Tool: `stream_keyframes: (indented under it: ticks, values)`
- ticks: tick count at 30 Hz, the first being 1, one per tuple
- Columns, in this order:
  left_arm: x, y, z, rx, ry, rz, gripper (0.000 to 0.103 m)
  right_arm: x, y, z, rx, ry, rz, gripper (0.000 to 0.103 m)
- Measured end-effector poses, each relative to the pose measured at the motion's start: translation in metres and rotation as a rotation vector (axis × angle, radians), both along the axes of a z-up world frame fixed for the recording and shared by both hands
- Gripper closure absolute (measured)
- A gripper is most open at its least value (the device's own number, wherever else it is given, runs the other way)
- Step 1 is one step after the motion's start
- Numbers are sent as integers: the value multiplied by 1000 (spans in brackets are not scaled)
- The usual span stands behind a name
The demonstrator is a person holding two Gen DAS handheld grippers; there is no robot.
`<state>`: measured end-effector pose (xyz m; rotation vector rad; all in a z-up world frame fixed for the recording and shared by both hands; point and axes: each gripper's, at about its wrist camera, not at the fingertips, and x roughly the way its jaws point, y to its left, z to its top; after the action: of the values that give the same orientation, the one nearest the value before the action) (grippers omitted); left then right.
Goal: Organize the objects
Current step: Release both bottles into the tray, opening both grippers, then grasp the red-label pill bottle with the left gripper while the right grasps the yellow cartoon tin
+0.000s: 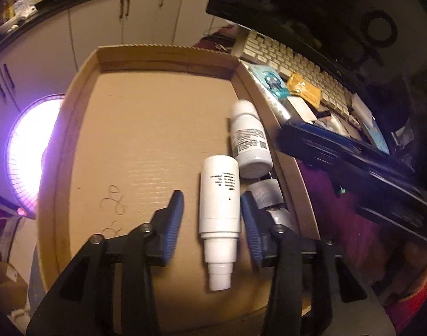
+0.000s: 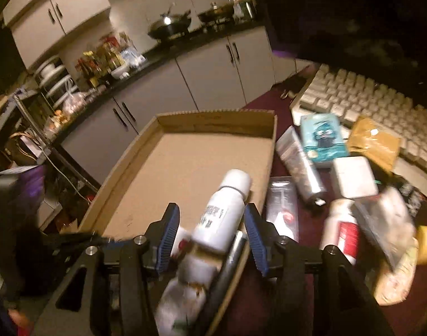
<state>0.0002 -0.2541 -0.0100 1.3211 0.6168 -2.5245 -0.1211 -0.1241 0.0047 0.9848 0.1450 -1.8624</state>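
Observation:
A shallow cardboard tray [image 1: 146, 128] holds a white pump tube [image 1: 219, 212] lying flat, a white labelled bottle [image 1: 250, 137] beyond it, and a grey-capped item [image 1: 265, 194] by the right wall. My left gripper [image 1: 212, 210] is open, its blue pads either side of the pump tube without touching it. In the right wrist view the tray [image 2: 191, 162] shows again. My right gripper [image 2: 212, 221] is open over the tray's near right corner, with the white bottle [image 2: 223, 212] lying between its jaws.
Right of the tray on a maroon cloth lie a teal packet [image 2: 322, 137], a silver tube [image 2: 300, 165], a white box [image 2: 353, 176], a red-labelled bottle [image 2: 342, 229], a yellow pouch [image 2: 374, 142] and a keyboard [image 2: 376, 103]. A bright lamp [image 1: 31, 151] glows left of the tray.

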Motion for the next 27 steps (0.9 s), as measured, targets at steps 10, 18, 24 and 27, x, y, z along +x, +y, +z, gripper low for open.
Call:
stream_keyframes:
  ticks: [10,18,24,27]
  values:
    - [5,24,23,-32,103,23,44,-3,156,11,-39,80,-260,29]
    - [-26,82,33,76,137,-123,25,-9,204,6,-83,34,-381,24]
    - [-92,100,38,-46,67,-147,25,-4,208,6,-101,25,-372,24]
    - [-123,106,27,-147,-24,-150,25,0,207,7,-108,30,-363,24]
